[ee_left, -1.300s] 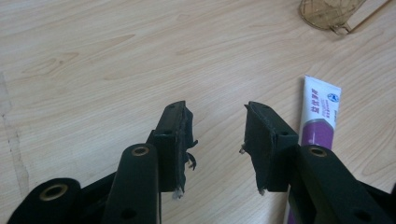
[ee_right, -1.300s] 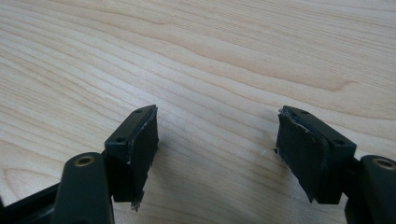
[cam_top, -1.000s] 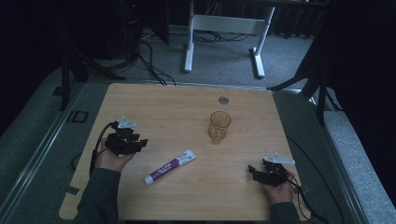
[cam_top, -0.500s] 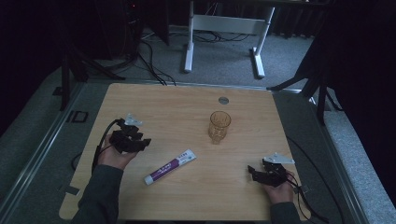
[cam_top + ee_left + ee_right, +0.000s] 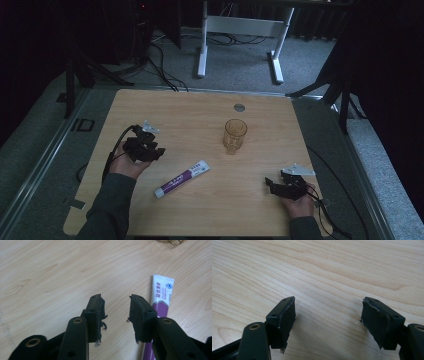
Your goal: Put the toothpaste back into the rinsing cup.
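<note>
A: Where is the toothpaste tube point(image 5: 182, 178) lying?

B: It is lying flat on the bench point(image 5: 200, 115), just beside your left gripper point(image 5: 115, 305) (glass point(image 5: 235, 135) farther back).

A: And the fingers?

B: Your left fingers point(image 5: 94, 312) have just been closing, yet are standing apart over bare wood. Your right gripper point(image 5: 328, 315) is holding its fingers spread wide, pinching nothing.

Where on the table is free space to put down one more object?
The widest bare patch of the table lies at the far left, beyond the left gripper. Another lies between the toothpaste tube and the right gripper. The middle is tighter: the glass stands just beyond the tube.
</note>
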Available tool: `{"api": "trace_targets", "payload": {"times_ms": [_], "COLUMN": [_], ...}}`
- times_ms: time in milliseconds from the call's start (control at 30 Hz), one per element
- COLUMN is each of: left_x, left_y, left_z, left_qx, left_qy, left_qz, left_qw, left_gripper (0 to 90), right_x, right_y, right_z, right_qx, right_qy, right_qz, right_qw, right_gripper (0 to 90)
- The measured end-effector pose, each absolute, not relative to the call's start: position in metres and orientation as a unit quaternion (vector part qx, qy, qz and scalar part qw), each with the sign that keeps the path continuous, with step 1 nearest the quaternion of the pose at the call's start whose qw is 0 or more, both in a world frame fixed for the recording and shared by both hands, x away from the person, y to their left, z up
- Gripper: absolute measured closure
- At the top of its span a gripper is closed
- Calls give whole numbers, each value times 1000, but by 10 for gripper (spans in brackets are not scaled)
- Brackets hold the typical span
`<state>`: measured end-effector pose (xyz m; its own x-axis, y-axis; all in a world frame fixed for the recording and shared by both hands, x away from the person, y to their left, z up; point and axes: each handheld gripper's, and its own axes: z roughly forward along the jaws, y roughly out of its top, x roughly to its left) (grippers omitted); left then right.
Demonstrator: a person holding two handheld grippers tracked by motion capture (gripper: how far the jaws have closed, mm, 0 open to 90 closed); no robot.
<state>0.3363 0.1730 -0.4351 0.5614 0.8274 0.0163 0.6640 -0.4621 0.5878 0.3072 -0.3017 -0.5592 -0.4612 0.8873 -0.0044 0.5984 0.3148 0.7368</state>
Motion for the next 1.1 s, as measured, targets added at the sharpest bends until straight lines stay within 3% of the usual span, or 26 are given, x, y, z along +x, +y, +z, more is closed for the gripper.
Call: {"api": "trace_targets", "payload": {"times_ms": [1100], "left_x": [352], "left_y": [129], "left_z": [-443], "left_qx": [879], "left_qy": [412], "left_qz": [120], "left_qw": [209], "left_gripper": [627], "right_x": [307], "right_y": [-302], "right_z": [-559], "right_qx": [475], "right_qy": [783], "right_qz": [343], "right_qw": [210], "right_gripper": [274]}}
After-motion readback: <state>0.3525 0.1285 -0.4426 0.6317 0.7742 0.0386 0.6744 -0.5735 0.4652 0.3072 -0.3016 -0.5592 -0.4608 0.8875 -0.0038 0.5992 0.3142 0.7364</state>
